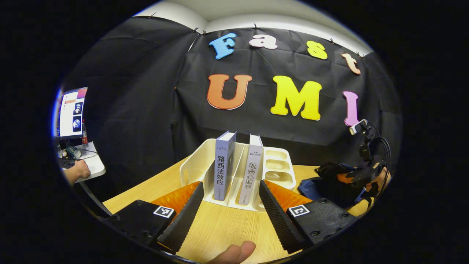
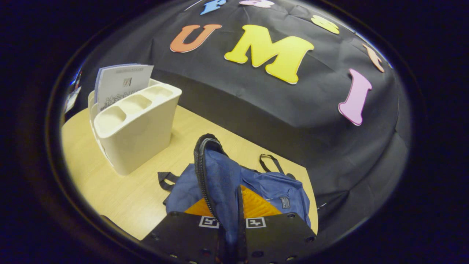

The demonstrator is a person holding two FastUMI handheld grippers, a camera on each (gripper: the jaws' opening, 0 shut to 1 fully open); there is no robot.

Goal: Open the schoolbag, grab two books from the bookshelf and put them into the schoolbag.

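The schoolbag [image 2: 234, 183] is blue cloth with black straps and a black zipper running along a raised flap. It lies on the wooden table [image 2: 121, 190] toward its right edge, just beside the cream bookshelf [image 2: 135, 124]. The right gripper [image 2: 231, 220] has its two fingers drawn close together on that raised flap, cloth and zipper pinched between them.

In the left gripper view the bookshelf [image 1: 198, 161] stands toward the table's [image 1: 220, 227] far edge, against the black cloth wall. Two books stand upright in its slots: a bluish-grey book [image 1: 224, 165] on the left and a pale grey book [image 1: 253, 168] to its right, spines facing the camera. The left gripper [image 1: 231, 205] is spread wide, holding nothing, its fingers short of the shelf, one to each side of the books. This view also shows the bag [image 1: 329, 181] as a dark heap at the right with the other gripper [image 1: 361, 176] over it, a monitor [image 1: 71, 112] at far left, and a hand [image 1: 77, 170] beside it
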